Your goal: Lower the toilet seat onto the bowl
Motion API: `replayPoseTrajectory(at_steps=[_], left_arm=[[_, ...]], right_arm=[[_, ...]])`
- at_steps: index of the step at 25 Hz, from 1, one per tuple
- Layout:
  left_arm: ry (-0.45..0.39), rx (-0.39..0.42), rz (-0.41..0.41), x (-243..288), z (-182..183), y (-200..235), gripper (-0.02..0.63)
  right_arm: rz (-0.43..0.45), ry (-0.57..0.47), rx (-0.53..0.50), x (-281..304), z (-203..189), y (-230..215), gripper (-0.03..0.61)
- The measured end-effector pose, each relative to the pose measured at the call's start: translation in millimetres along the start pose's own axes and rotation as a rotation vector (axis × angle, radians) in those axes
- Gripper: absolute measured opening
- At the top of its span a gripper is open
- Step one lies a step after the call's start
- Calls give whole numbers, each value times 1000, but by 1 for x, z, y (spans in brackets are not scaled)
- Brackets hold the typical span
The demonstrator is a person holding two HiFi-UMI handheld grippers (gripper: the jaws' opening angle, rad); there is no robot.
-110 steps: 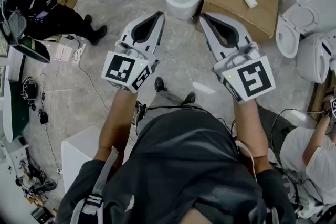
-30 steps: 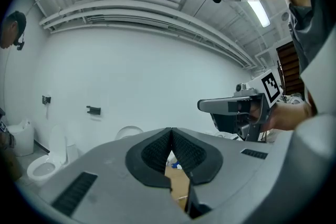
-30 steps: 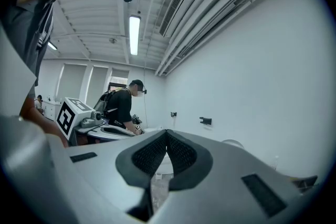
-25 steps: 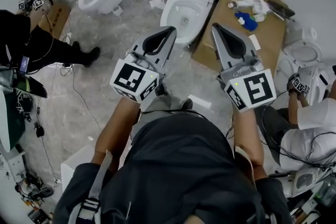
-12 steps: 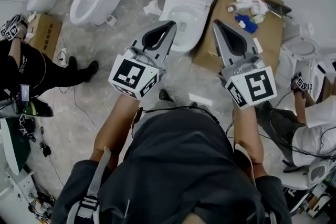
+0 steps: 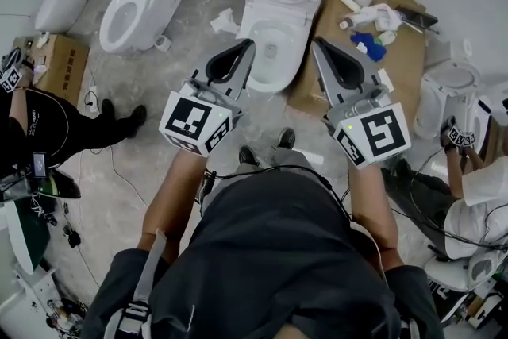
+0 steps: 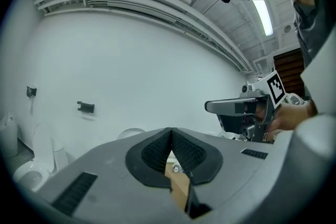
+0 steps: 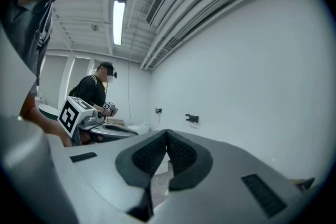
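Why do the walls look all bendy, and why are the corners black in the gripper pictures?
Left gripper view and right gripper view: a wide-angle lens bends the straight lines and leaves dark corners. Right gripper view: the ceiling light glares white. Head view: even light, only soft shadows, sharp.

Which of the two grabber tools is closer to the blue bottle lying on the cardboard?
Right. The right gripper hangs just left of the blue bottle, by the cardboard. The left gripper is farther off, across the toilet bowl.
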State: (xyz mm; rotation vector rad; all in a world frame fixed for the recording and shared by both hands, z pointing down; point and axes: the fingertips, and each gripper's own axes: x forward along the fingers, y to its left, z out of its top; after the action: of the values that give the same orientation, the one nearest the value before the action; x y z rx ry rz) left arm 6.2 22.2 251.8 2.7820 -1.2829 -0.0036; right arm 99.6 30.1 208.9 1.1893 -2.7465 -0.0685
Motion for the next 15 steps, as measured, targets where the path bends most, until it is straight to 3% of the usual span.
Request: replayPoseTrajectory(at_steps=[15], left_arm=[[16,13,145,77,1,24,5]], right_arm=[[146,-35,1,41,-5,-81,8]])
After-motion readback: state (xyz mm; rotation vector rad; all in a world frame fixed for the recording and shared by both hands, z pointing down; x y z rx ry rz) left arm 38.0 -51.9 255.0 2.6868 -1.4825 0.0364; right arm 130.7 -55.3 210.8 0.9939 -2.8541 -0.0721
